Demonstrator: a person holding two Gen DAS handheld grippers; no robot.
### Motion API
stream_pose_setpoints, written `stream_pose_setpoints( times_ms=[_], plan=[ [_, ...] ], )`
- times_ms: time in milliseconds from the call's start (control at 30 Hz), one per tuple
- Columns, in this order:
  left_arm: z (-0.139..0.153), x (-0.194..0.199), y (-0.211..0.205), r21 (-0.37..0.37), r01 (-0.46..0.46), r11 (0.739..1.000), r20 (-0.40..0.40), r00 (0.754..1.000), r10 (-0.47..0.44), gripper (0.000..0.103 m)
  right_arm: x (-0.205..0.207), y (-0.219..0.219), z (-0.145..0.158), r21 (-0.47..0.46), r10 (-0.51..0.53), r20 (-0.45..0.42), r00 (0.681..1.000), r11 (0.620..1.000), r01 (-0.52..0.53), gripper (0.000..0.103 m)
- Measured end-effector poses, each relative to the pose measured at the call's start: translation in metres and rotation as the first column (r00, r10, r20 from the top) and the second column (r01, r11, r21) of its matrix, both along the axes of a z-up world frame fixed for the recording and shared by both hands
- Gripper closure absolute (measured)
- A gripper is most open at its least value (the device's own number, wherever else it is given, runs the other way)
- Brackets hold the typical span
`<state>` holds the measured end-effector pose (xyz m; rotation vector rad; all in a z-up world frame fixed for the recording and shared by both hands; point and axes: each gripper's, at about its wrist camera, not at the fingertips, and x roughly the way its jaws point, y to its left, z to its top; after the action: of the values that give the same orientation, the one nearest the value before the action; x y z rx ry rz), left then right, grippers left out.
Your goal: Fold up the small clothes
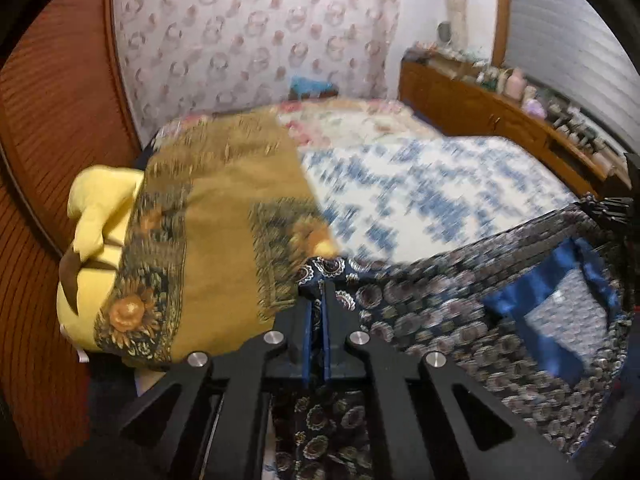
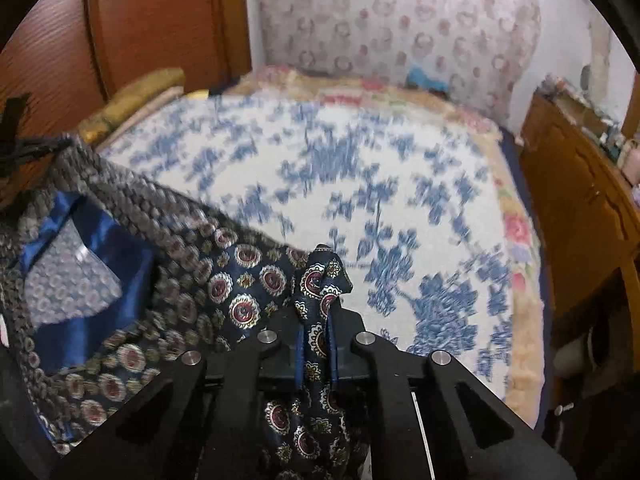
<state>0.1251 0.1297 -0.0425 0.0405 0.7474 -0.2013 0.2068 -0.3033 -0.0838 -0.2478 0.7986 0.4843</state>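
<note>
A navy garment (image 1: 460, 300) with round medallion print and a shiny blue lining (image 1: 532, 300) hangs stretched above the bed between both grippers. My left gripper (image 1: 320, 280) is shut on one corner of it. My right gripper (image 2: 318, 292) is shut on another corner, and the cloth (image 2: 224, 280) spreads off to its left, the blue lining (image 2: 100, 280) showing. The other gripper shows as a dark shape at the far edge of each view.
The bed below has a white and blue floral cover (image 2: 380, 184). A mustard sunflower-print cloth (image 1: 216, 216) and a yellow pillow (image 1: 96, 216) lie at the left. A wooden headboard (image 1: 48, 128) is left, a wooden dresser (image 1: 500, 116) with small items right.
</note>
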Motion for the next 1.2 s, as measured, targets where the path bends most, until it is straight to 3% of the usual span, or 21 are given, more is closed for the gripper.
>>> stream_pose_setpoints(
  times_ms=[167,367,500,600,700,767,800,833,900,1000,1200],
  plan=[
    [0.065,-0.032,-0.002,-0.078,0.024,0.997,0.168,0.986,-0.010,0.102,-0.030,-0.014,0.056,0.098,-0.052,0.153,0.987,0.994,0.037,0.099],
    [0.157,-0.045,0.004,-0.119,0.019,0.993,0.357,0.934,0.025,0.102,-0.054,-0.023,0.146,0.153,-0.087,0.334,0.939,0.988,0.038,0.099],
    [0.184,-0.023,0.020,-0.141,-0.031,0.989,0.386,0.919,0.084,0.102,-0.051,-0.023,0.200,0.140,-0.102,0.421,0.901,0.989,0.046,0.099],
    [0.177,0.011,0.030,-0.123,-0.067,0.990,0.354,0.929,0.107,0.102,-0.026,-0.020,0.223,0.116,-0.128,0.444,0.887,0.990,0.085,0.099],
    [0.142,0.057,0.034,-0.096,-0.098,0.991,0.254,0.960,0.119,0.098,0.017,-0.015,0.214,0.080,-0.133,0.399,0.907,0.991,0.110,0.097],
    [0.107,0.091,0.034,-0.051,-0.117,0.992,0.162,0.979,0.124,0.095,0.058,-0.011,0.186,0.027,-0.165,0.313,0.935,0.986,0.165,0.080],
    [0.091,0.102,0.034,-0.043,-0.121,0.992,0.120,0.985,0.125,0.093,0.074,-0.010,0.172,-0.001,-0.187,0.278,0.942,0.981,0.195,0.062],
    [0.076,0.111,0.036,-0.041,-0.119,0.992,0.085,0.989,0.123,0.090,0.090,-0.008,0.157,-0.034,-0.214,0.244,0.946,0.973,0.229,0.053],
    [0.054,0.112,0.037,-0.032,-0.124,0.992,0.062,0.990,0.126,0.085,0.117,-0.008,0.121,-0.083,-0.269,0.182,0.946,0.954,0.288,0.052],
    [0.036,0.102,0.036,-0.044,-0.116,0.992,0.045,0.992,0.118,0.067,0.123,-0.008,0.087,-0.084,-0.294,0.141,0.945,0.948,0.308,0.052],
    [0.022,0.060,0.025,-0.024,-0.077,0.997,0.047,0.996,0.078,0.065,0.096,-0.009,0.058,-0.071,-0.240,0.106,0.965,0.966,0.248,0.052]
  ],
)
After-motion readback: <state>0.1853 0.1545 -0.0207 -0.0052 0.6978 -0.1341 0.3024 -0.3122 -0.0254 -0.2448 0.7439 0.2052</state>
